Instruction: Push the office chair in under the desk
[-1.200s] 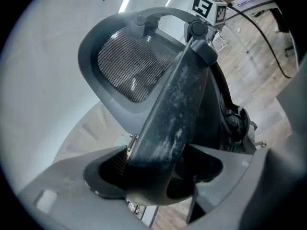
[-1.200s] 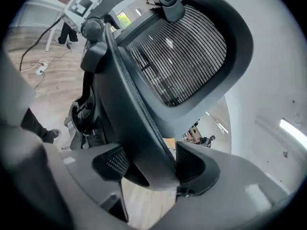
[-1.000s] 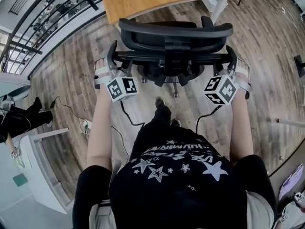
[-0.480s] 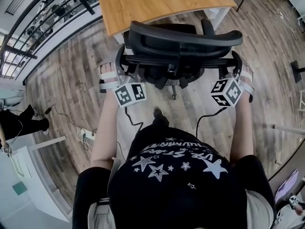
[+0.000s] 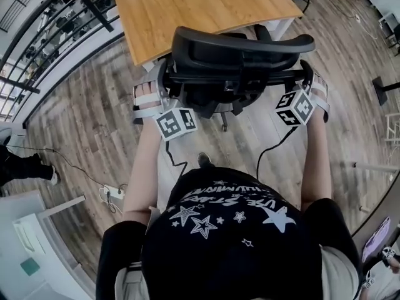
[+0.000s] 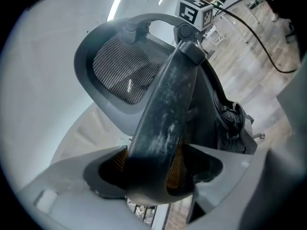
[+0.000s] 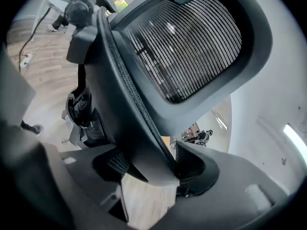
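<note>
A black office chair (image 5: 240, 45) with a mesh backrest (image 7: 192, 47) stands at the near edge of the wooden desk (image 5: 200, 5), its seat partly beneath the top. My left gripper (image 5: 164, 86) is shut on the left side of the backrest frame (image 6: 165, 109). Its orange pads press on both sides of the bar. My right gripper (image 5: 306, 80) is shut on the frame's right edge (image 7: 139, 128), which sits between both ribbed pads. Both marker cubes show behind the chair back, one on each gripper.
A white desk leg (image 5: 284, 24) stands right of the chair. A power strip (image 5: 112, 192) and cables lie on the wood floor at left. A railing (image 5: 50, 24) runs at top left, a white cabinet (image 5: 37, 230) sits lower left, and a black stand base (image 5: 381, 83) is at right.
The chair has rolled forward toward the desk with both grippers on its back. More of the seat now lies under the desk top, and the person has stepped forward.
</note>
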A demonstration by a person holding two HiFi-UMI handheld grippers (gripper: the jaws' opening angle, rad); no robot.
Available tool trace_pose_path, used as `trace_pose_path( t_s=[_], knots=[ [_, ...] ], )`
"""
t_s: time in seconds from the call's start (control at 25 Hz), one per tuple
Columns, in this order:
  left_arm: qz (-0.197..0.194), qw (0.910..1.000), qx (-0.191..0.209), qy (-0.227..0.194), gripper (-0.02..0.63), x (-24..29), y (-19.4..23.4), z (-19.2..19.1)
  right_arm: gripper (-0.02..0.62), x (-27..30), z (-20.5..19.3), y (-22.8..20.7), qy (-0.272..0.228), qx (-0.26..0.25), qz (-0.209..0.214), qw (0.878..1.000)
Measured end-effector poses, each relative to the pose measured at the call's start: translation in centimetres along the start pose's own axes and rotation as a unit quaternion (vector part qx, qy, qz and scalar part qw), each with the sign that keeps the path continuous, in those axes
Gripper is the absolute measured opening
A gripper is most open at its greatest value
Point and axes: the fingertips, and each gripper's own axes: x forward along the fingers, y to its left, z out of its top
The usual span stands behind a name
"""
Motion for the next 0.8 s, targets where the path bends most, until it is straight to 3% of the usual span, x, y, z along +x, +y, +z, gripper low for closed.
trace_pose_path(
  t_s=[0.44, 0.8],
  knots=[
    [-0.002, 0.9994, 0.033, 0.009, 0.364, 8.8, 1.4, 2.6, 0.281, 9.8, 0.7, -5.0, 0.019, -0.011, -0.002, 1.000],
    [0.014, 0.9986, 0.033, 0.039, 0.364, 9.9, 1.7, 2.0, 0.282, 12.7, 2.4, -6.0, -0.011, -0.019, -0.014, 1.000]
  ],
)
